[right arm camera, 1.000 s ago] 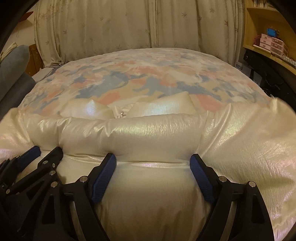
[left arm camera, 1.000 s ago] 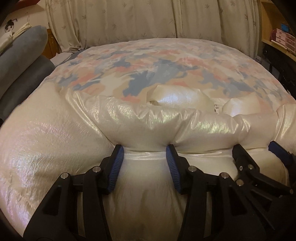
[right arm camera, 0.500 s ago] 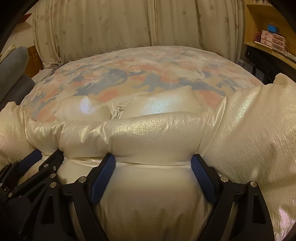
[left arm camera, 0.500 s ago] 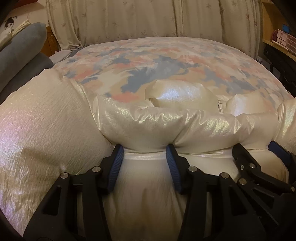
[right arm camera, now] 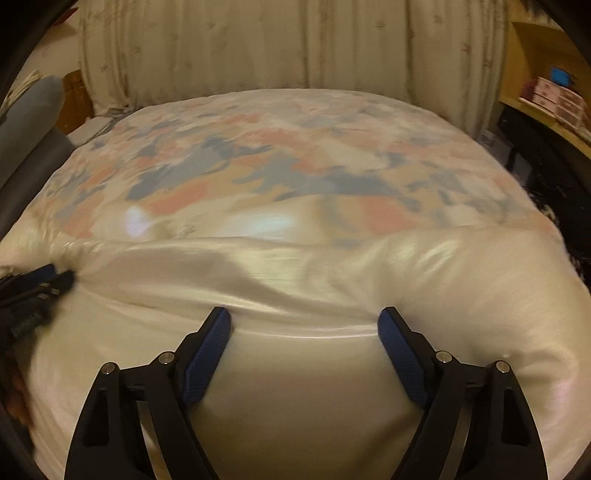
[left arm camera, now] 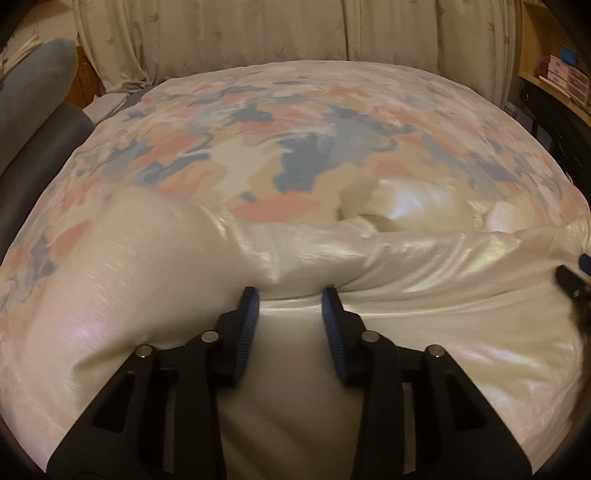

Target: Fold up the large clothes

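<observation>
A shiny cream padded jacket (left arm camera: 406, 258) lies across the near half of a bed, its thick folded edge running left to right. My left gripper (left arm camera: 290, 299) pinches that fold, its jaws closing with the fabric bunched between the blue pads. In the right wrist view the same jacket (right arm camera: 332, 266) fills the foreground. There my right gripper (right arm camera: 303, 317) grips a wide puffy stretch of the fold, jaws closing a little. Each gripper shows at the edge of the other's view: right gripper (left arm camera: 576, 277), left gripper (right arm camera: 44, 284). Two puffed parts rest beyond the fold.
The bed wears a flowered cover (left arm camera: 295, 129) in blue, pink and cream. Pale curtains (left arm camera: 295, 33) hang behind it. Grey cushions (left arm camera: 37, 92) lie along the left side. A wooden shelf with boxes (left arm camera: 554, 74) and dark furniture stand on the right.
The two grippers have drawn apart sideways along the fold, stretching it out. The left jaws have narrowed on the fabric. The jacket's side bulges, raised half a second ago, have dropped lower.
</observation>
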Demonstrator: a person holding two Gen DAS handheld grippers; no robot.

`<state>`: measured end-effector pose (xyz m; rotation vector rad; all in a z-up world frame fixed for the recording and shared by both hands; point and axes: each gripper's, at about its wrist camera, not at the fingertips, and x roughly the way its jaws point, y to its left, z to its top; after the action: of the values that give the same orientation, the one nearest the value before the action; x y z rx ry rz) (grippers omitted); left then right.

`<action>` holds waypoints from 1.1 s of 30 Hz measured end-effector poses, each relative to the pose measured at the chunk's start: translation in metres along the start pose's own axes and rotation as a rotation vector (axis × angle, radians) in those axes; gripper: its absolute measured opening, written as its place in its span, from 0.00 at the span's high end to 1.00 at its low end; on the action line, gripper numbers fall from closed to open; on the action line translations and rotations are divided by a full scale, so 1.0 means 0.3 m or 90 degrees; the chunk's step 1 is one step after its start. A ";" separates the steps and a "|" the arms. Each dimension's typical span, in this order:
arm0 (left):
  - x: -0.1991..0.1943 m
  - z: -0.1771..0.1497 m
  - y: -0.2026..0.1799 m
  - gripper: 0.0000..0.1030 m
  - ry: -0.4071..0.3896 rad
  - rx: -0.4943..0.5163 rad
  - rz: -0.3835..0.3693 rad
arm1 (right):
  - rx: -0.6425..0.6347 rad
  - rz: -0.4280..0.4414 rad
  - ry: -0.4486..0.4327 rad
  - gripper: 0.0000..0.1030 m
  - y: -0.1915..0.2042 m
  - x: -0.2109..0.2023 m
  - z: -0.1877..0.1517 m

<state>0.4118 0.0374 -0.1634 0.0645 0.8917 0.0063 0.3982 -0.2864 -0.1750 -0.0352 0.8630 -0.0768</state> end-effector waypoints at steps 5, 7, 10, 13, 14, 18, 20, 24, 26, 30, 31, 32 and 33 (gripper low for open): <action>-0.018 -0.003 0.041 0.67 0.012 -0.009 -0.015 | 0.028 -0.047 0.009 0.21 -0.141 -0.026 -0.001; -0.030 -0.002 0.051 0.67 0.021 -0.016 -0.024 | 0.038 -0.048 0.014 0.21 -0.178 -0.048 -0.011; -0.060 -0.010 0.043 0.64 0.033 -0.004 -0.017 | 0.043 -0.054 0.016 0.20 -0.202 -0.103 -0.031; -0.133 -0.018 0.059 0.54 0.027 -0.019 -0.022 | 0.050 -0.048 0.007 0.20 -0.197 -0.188 -0.054; -0.156 -0.024 0.062 0.50 0.024 -0.027 -0.025 | 0.058 -0.035 0.001 0.20 -0.200 -0.222 -0.059; -0.294 -0.053 0.098 0.47 0.004 -0.053 -0.050 | 0.072 -0.005 -0.016 0.20 -0.161 -0.346 -0.085; -0.363 -0.075 0.105 0.46 -0.007 -0.056 -0.059 | 0.069 0.007 -0.021 0.20 -0.124 -0.409 -0.100; -0.521 -0.139 0.106 0.41 -0.015 -0.048 -0.056 | 0.067 0.033 -0.037 0.20 -0.036 -0.559 -0.148; -0.583 -0.173 0.093 0.41 -0.010 -0.039 -0.037 | 0.072 0.053 -0.046 0.20 0.011 -0.630 -0.174; -0.702 -0.265 0.080 0.41 0.009 -0.036 -0.082 | 0.067 0.074 -0.062 0.20 0.096 -0.772 -0.249; -0.742 -0.297 0.079 0.41 0.009 -0.037 -0.097 | 0.067 0.080 -0.065 0.20 0.120 -0.804 -0.273; -0.763 -0.321 0.073 0.41 0.007 -0.038 -0.103 | 0.066 0.079 -0.066 0.20 0.138 -0.830 -0.295; -0.790 -0.348 0.069 0.41 0.006 -0.038 -0.110 | 0.065 0.079 -0.067 0.20 0.163 -0.858 -0.322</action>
<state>0.1822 0.0560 -0.0435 -0.0682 0.9035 -0.1274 0.1607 -0.2166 -0.0458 0.1095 0.7538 -0.0028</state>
